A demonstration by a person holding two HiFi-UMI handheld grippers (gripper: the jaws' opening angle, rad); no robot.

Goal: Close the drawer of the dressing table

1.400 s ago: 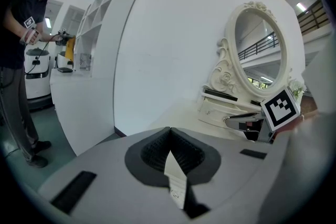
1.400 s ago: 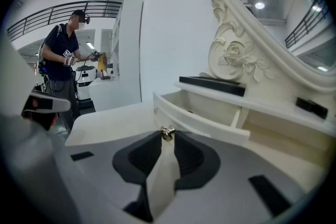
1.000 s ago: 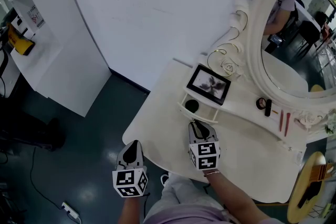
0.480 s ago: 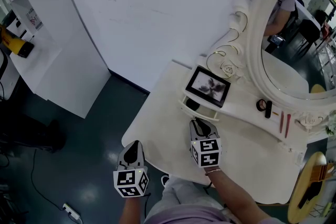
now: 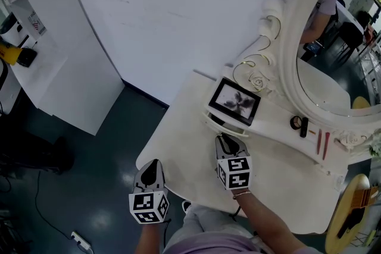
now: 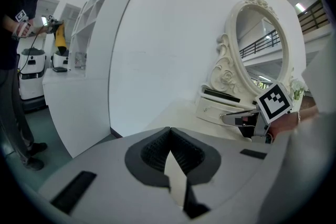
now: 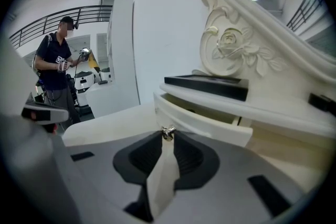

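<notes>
The small white drawer under the dressing table's upper shelf stands a little way out; in the right gripper view its front shows a narrow gap above it. My right gripper points at the drawer front, and its jaws are shut on the small metal drawer knob at their tips. My left gripper hangs off the table's near-left edge, apart from the drawer, with its jaws shut on nothing. The left gripper view also shows the right gripper at the drawer.
A black-framed picture lies on the shelf above the drawer. Behind it stands the ornate oval mirror, with small cosmetics at its foot. The table top is white. A white cabinet stands left; a person stands far off.
The drawer has slid further in under the shelf, hiding the dark round thing inside it. My right gripper went with it towards the mirror. The left gripper stayed put.
</notes>
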